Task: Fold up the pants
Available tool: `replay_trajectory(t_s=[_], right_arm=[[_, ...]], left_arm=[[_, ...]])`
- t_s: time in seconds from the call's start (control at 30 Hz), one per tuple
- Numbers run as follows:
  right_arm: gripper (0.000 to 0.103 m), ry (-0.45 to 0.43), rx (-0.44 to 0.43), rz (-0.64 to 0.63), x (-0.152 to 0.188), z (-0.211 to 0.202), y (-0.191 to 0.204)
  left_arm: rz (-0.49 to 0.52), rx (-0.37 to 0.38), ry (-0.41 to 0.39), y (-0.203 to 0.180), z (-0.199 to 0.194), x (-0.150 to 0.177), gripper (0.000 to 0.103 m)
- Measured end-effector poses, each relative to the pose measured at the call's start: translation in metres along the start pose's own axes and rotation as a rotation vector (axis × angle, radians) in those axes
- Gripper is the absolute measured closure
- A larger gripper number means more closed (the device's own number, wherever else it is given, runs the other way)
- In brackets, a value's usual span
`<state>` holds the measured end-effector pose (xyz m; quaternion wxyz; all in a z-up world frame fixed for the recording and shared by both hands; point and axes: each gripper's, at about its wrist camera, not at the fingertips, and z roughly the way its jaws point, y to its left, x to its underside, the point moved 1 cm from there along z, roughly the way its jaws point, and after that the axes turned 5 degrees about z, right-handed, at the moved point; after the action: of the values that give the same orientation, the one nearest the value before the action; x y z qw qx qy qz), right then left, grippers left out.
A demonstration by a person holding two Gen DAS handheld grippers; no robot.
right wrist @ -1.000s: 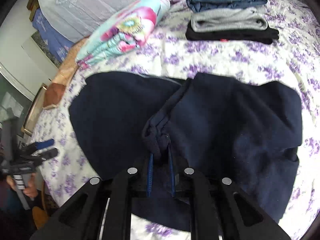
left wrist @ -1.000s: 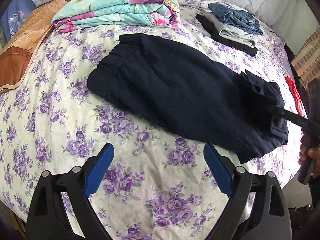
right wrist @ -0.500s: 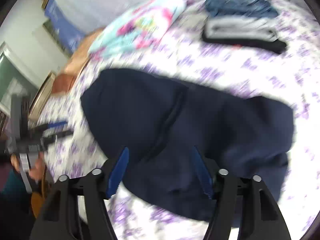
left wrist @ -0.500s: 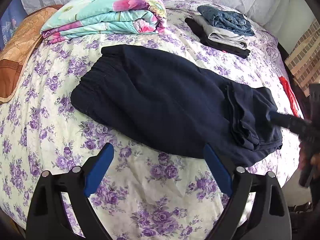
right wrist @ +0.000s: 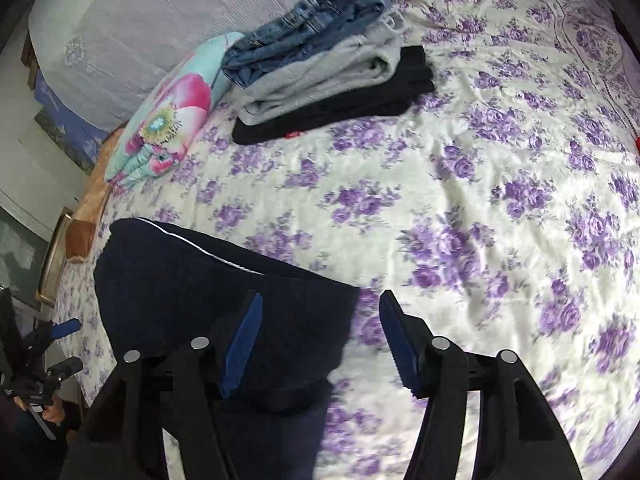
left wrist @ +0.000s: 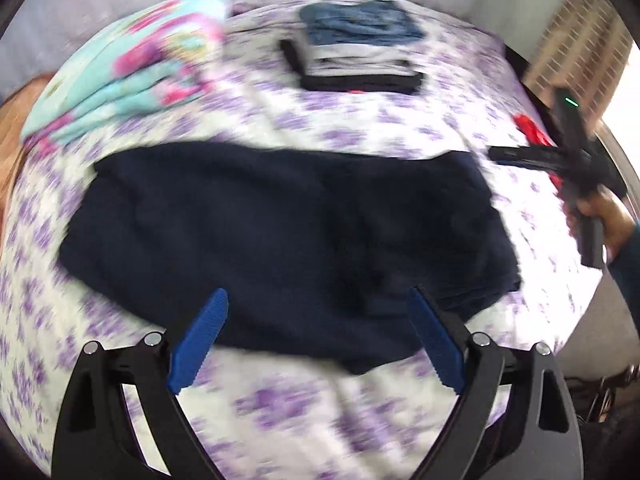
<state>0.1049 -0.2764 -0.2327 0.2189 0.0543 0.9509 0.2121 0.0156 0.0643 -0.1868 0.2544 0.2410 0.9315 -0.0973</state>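
Observation:
The dark navy pants lie folded over on the purple-flowered bedsheet; the left wrist view is blurred. My left gripper is open and empty, held above the pants' near edge. My right gripper is open and empty, above the pants' right end and the sheet. In the left wrist view the right gripper shows at the far right, off the pants. In the right wrist view the left gripper shows at the far left.
A stack of folded clothes, jeans on grey on black, lies at the back of the bed. A folded flowered quilt lies back left. A red item lies at the bed's right edge.
My right gripper has let go of the pants' end, opened and swung to the right. My left gripper has moved in over the pants' near edge. The pants lie flatter.

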Motion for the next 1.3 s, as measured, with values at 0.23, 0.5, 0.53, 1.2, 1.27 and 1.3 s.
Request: replay_trajectory(t_s=[0.23,0.5,0.53,1.2,1.27,1.3], right_arm=[[0.059,0.162,-0.185,0.047,-0.003,0.039,-0.021],[0.089,0.134,-0.281,-0.036,-0.030,0.030,-0.014],[0.089,0.146,-0.246,-0.031,-0.032,0.038,-0.018],[0.035,0.202,-0.486,-0.003,0.083,0.015,0.039],[0.036,0.238,-0.360,0.001,0.102,0.034,0.032],[0.039,0.224,-0.350,-0.004,0.106,0.034,0.030]], left_arm=[[0.207,0.074,-0.019,-0.153,0.056,-0.045,0.014],[0.240,0.002,0.134,-0.197,0.127,-0.016,0.014],[0.231,-0.002,0.135,-0.196,0.131,-0.013,0.014],[-0.449,-0.107,-0.101,0.048,-0.015,0.066,0.013],[-0.558,-0.127,-0.123,0.099,-0.018,0.077,0.013],[-0.589,-0.132,-0.131,0.117,-0.020,0.080,0.013]])
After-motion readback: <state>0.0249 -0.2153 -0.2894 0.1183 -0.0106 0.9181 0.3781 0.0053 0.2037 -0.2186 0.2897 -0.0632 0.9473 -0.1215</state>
